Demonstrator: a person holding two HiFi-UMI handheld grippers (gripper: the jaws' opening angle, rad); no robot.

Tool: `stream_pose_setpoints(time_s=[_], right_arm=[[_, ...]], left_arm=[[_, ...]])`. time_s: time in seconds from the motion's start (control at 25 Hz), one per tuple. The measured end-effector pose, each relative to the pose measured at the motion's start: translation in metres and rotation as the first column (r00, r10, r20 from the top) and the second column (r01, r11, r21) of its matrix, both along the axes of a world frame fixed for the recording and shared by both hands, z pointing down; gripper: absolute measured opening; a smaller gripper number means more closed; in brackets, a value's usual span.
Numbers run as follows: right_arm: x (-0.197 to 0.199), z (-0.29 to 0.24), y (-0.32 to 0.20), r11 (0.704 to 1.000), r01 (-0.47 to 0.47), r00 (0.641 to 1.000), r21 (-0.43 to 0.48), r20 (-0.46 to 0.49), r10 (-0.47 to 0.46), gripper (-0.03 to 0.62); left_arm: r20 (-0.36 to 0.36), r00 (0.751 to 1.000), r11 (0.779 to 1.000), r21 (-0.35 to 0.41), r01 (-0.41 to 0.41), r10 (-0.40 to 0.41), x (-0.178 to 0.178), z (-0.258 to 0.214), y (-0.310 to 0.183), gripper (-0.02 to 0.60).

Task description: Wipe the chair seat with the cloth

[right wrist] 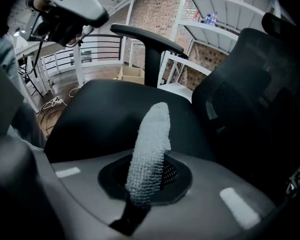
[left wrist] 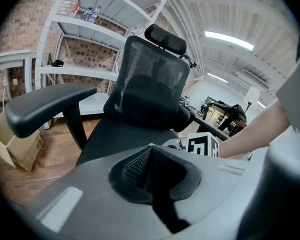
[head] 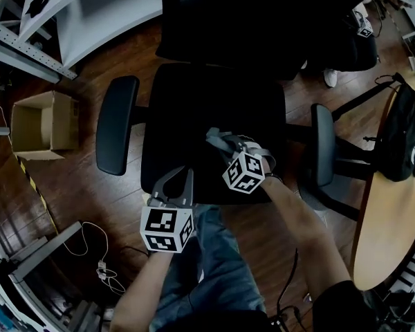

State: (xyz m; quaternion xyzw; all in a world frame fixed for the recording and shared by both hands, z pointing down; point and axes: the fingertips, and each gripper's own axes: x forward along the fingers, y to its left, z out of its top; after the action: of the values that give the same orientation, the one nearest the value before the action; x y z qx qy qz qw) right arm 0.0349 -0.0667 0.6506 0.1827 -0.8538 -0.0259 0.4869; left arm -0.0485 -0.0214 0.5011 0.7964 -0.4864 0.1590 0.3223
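Note:
The black office chair's seat (head: 207, 116) lies below me; it also fills the middle of the left gripper view (left wrist: 125, 134) and the right gripper view (right wrist: 115, 114). My right gripper (head: 225, 144) hovers over the seat's front right part, shut on a whitish knitted cloth (right wrist: 150, 144) rolled into a strip that sticks out past the jaws (head: 213, 137). My left gripper (head: 183, 178) is at the seat's front edge, its jaws shut with nothing between them (left wrist: 150, 154). The right gripper's marker cube (left wrist: 202, 145) shows just right of it.
Armrests flank the seat (head: 116, 123) (head: 323, 144), with the mesh backrest (left wrist: 150, 79) behind it. A cardboard box (head: 41, 124) and loose cables (head: 97, 254) lie on the wooden floor at left. White shelving (head: 90, 5) stands at the back left. A round wooden table (head: 387, 220) with a black bag (head: 401, 137) stands at right.

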Motion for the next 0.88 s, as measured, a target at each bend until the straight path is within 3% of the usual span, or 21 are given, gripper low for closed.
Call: stream_pose_setpoints(time_s=[0.88], right_arm=[[-0.019, -0.012, 0.191, 0.998, -0.006, 0.996, -0.057, 0.088, 0.011, 0.011]], left_arm=[[0.003, 0.991, 0.99, 0.026, -0.136, 0.136, 0.019, 0.001, 0.074, 0.005]])
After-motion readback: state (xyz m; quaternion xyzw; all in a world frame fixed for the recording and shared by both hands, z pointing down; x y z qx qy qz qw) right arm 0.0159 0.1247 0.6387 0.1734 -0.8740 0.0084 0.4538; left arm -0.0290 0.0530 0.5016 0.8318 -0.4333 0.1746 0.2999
